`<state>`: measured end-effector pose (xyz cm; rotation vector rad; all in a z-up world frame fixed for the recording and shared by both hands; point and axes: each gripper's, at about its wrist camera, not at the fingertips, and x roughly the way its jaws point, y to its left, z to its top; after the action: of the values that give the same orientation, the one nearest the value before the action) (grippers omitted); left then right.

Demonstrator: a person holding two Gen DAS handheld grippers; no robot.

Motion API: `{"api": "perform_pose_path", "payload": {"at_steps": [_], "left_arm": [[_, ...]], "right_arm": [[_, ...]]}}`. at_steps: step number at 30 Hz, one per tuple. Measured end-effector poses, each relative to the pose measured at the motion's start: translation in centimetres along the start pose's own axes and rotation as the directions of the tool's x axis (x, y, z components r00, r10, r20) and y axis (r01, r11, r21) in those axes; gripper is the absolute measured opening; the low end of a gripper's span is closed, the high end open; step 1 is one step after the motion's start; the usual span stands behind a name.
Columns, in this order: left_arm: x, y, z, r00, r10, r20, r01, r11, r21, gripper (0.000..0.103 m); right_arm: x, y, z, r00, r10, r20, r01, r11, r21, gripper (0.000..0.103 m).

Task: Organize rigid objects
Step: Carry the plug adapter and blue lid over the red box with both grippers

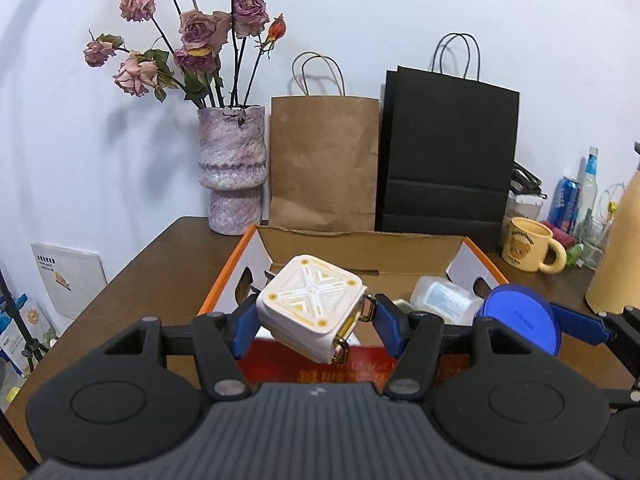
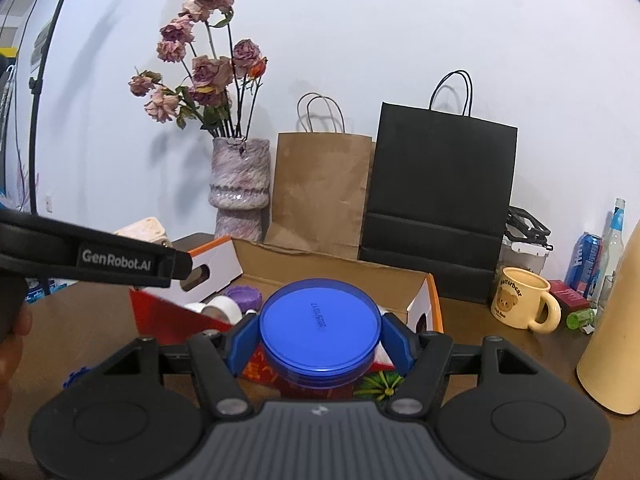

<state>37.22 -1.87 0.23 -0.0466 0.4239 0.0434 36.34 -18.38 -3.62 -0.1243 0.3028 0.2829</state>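
Holding both items above the near edge of the open cardboard box (image 1: 360,248): left gripper (image 1: 316,316) pinches white square case (image 1: 310,306), right gripper (image 2: 320,340) clamps blue-lidded jar (image 2: 320,320); box interior lies just beyond, left nearer its left side.

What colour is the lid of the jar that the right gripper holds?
Bright blue lid, clearest in the right wrist view.
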Motion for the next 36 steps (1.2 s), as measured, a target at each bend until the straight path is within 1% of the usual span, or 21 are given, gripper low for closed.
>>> {"api": "perform_pose_path", "payload": {"at_steps": [18,36], "left_arm": [[5.1,0.5,2.8,0.999,0.041,0.025,-0.040,0.999,-0.033,0.061],[10.8,0.8,3.8,0.997,0.069,-0.014,-0.070,0.997,-0.026,0.061]], "right_arm": [[5.7,-0.4,2.3,1.000,-0.009,0.024,0.008,1.000,0.010,0.065],[11.6,-1.0,2.9,1.000,0.004,-0.009,-0.004,1.000,0.018,0.065]]}}
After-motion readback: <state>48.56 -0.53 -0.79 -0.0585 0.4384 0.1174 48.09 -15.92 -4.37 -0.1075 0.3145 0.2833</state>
